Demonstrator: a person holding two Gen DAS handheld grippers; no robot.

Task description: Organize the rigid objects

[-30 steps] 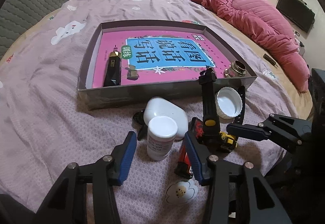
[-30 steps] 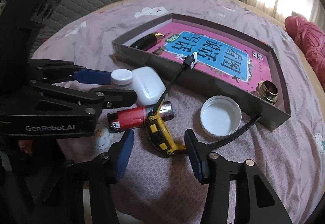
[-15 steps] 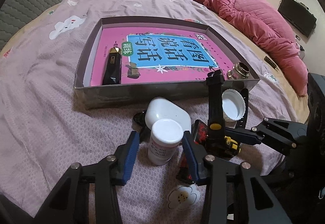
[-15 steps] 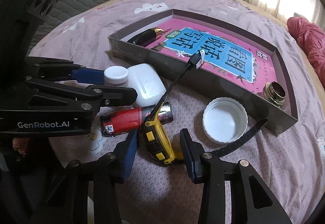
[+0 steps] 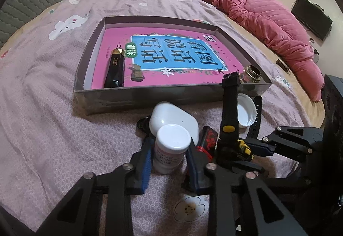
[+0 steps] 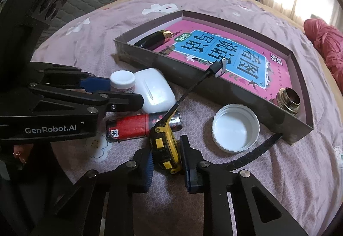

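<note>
A small white bottle (image 5: 171,146) stands on the bedspread, and my left gripper (image 5: 170,147) is closing on it, its blue pads (image 5: 148,154) against the bottle's sides. A yellow and black watch (image 6: 164,148) lies on edge with one strap sticking up. My right gripper (image 6: 167,151) is closing on its body, and both pads touch it. Beyond stands a shallow grey box (image 5: 150,94) lined with a pink book. It holds a black tube (image 5: 115,71) and a brass ring (image 5: 253,73).
A white earbud case (image 6: 154,90), a red cylinder (image 6: 133,126) and an upturned white lid (image 6: 235,129) lie between the grippers and the box (image 6: 235,96). A pink quilt (image 5: 268,21) is heaped at the far right. Grey padded upholstery (image 5: 32,0) backs the bed on the left.
Both pairs of jaws have narrowed from wide apart: the left onto the white bottle, the right onto the watch. Neither hand has shifted noticeably.
</note>
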